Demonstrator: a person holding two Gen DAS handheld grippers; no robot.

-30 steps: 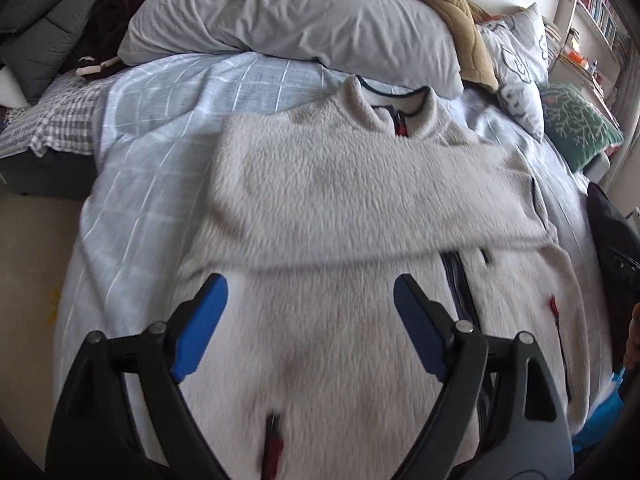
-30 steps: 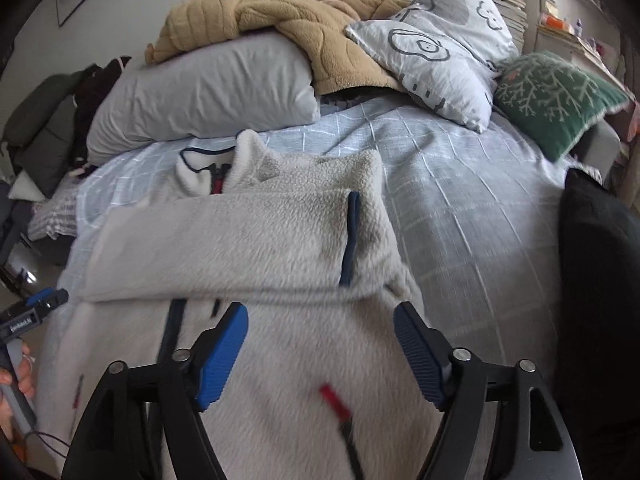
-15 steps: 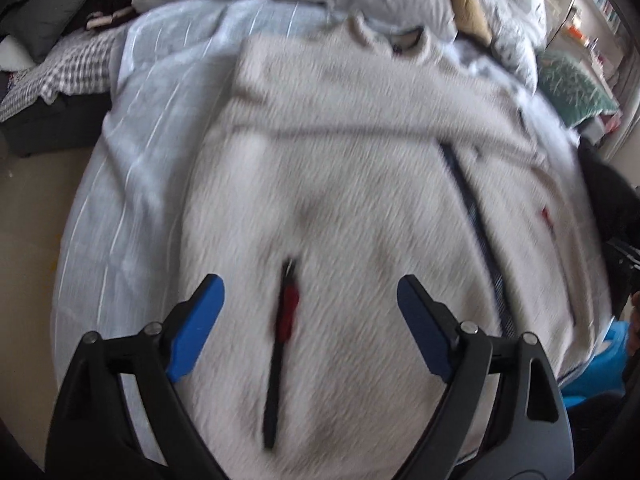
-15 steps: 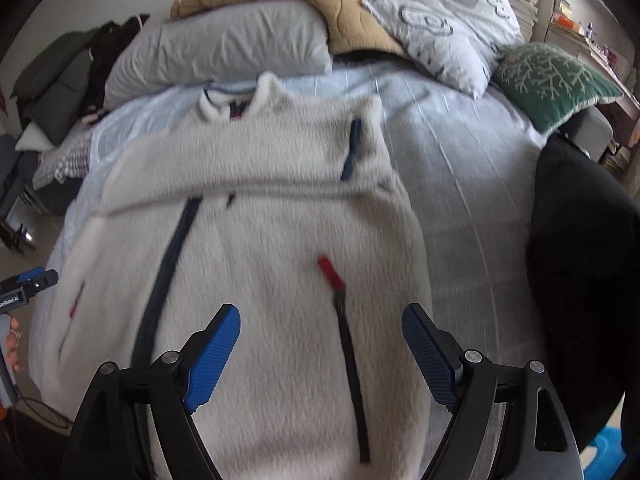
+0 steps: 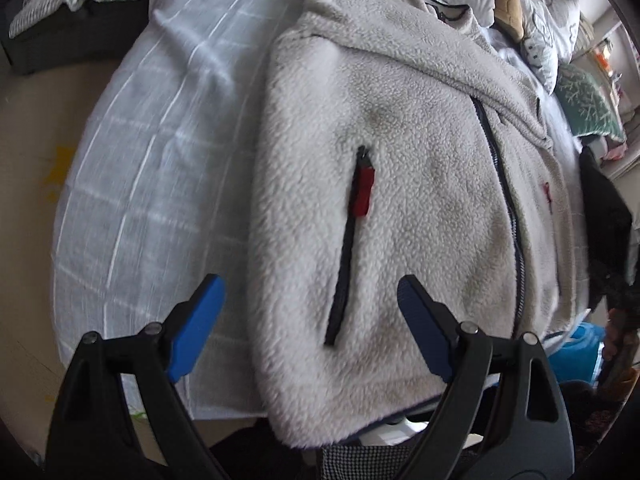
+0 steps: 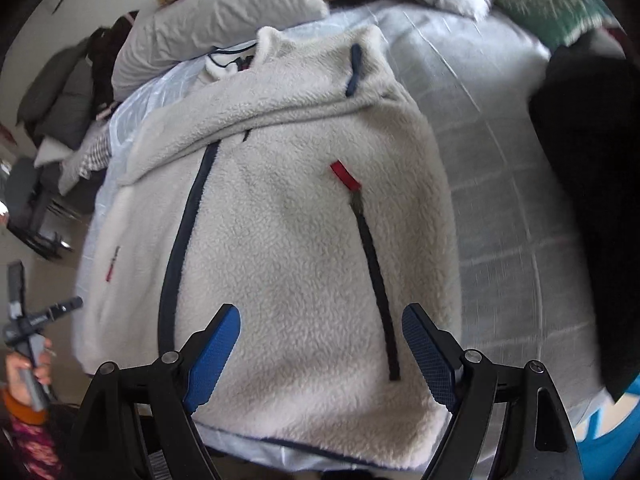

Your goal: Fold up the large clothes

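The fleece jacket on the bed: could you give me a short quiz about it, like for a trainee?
1. True or false: the sleeves lie folded across the chest of the fleece jacket.
2. What colour are the pocket zip tabs?
3. The left hand-held gripper is: A) shut on the hem, B) open above the jacket, C) gripping a pillow.

Key: 1 true; 2 red; 3 B.

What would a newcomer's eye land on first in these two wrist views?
The cream fleece jacket, spread across the pale checked bedspread with sleeves folded over its chest. Next, the red zipper pull on its pocket. Both the left gripper and right gripper hover open near its hem.
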